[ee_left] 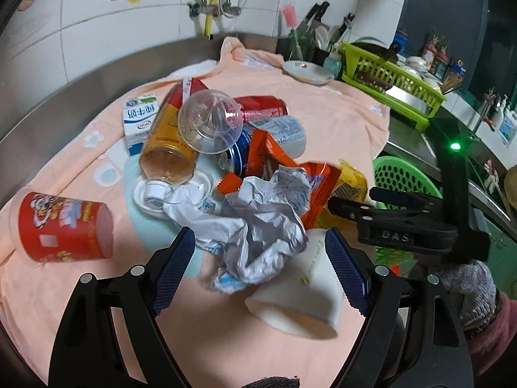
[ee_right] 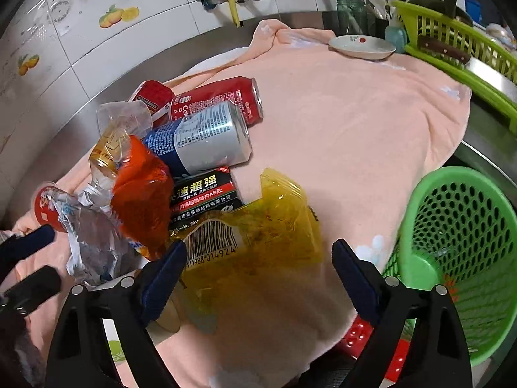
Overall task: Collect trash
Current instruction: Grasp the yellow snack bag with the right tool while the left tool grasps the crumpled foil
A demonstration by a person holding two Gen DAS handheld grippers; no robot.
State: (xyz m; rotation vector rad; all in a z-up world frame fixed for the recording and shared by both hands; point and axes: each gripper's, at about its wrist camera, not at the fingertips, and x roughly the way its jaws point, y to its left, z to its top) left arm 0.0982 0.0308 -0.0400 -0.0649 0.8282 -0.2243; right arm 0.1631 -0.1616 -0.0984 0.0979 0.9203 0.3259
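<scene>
Kitchen surface, peach towel over it, trash piled centre-left. Count: 2 cans, 1 red cup, 1 white cup, 1 milk carton, 1 crumpled paper. Amber bottle half hidden under clear lid. Green basket at right, cut off, contents unclear. Left hand-held gripper open, straddling paper and white cup. Right hand-held gripper open over yellow wrapper, not pressing.

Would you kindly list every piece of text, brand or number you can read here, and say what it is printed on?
"DAS": moulded on the right gripper.
"速超强": black glue box.
"AB胶": same box; its remaining lines are too small.
"014924": barcode on the yellow wrapper.
"Co": red can, cut off.
Milk carton and silver can: print unreadable.
</scene>
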